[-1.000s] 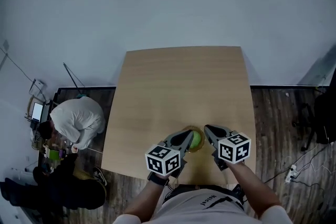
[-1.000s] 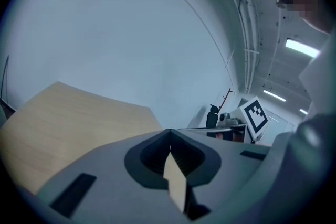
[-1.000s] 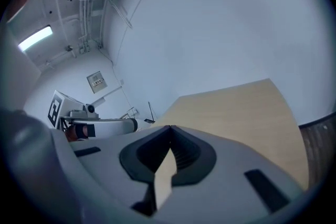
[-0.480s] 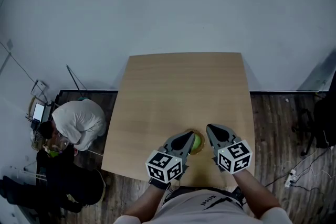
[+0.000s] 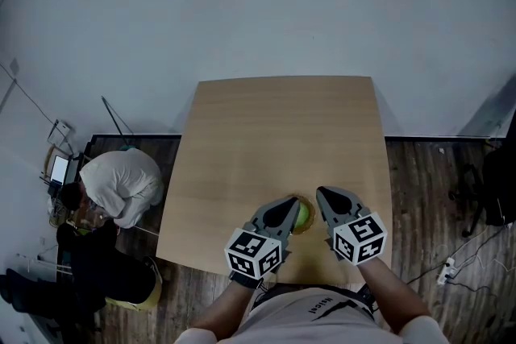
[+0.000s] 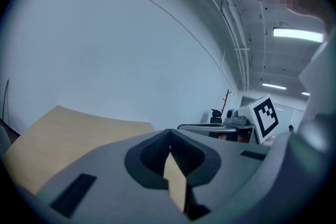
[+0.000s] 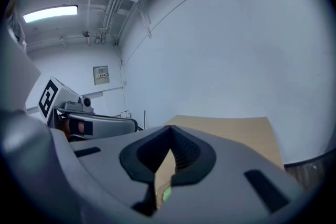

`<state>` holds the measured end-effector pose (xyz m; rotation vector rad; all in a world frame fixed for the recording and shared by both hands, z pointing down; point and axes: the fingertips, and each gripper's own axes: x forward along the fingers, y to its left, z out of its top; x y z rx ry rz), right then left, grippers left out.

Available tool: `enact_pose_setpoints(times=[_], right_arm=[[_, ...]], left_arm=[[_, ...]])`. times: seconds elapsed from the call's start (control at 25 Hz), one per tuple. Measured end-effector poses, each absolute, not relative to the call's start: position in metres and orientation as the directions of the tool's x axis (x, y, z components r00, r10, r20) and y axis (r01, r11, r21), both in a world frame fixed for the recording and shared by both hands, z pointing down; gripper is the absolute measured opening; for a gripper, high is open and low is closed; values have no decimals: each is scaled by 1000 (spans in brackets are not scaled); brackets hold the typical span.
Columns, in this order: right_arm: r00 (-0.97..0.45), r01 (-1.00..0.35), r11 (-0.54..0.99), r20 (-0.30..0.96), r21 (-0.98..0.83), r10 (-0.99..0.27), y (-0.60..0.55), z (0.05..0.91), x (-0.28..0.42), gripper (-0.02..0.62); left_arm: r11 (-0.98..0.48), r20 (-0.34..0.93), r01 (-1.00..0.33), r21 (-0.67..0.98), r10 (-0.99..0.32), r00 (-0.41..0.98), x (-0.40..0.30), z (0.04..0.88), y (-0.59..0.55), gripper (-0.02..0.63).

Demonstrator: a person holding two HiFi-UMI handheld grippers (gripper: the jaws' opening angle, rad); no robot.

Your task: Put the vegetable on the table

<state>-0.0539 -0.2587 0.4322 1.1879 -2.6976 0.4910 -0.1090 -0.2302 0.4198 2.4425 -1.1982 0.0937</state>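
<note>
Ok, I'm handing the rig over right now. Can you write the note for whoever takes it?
Left gripper: shut, empty, tips at the left side of the vegetable.
Right gripper: shut, empty, tips just right of it.
Vegetable: green, sitting in a brown-rimmed bowl by the near edge of the table, between the two grippers.
Done: nothing yet; the vegetable is not gripped.
Left: open one gripper, lift the vegetable out, and set it on bare table.

Left tool (image 5: 289, 206) and right tool (image 5: 323, 196) side by side, jaws together.
</note>
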Motion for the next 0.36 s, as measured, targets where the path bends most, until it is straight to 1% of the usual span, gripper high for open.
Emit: enact_pose_setpoints(times=[0.36], right_arm=[[-670,-742,632,273,-225,-690,-262,432,-54,12]], left_arm=[[-540,244,-772,335,-741,625,-109,420,-233,14]])
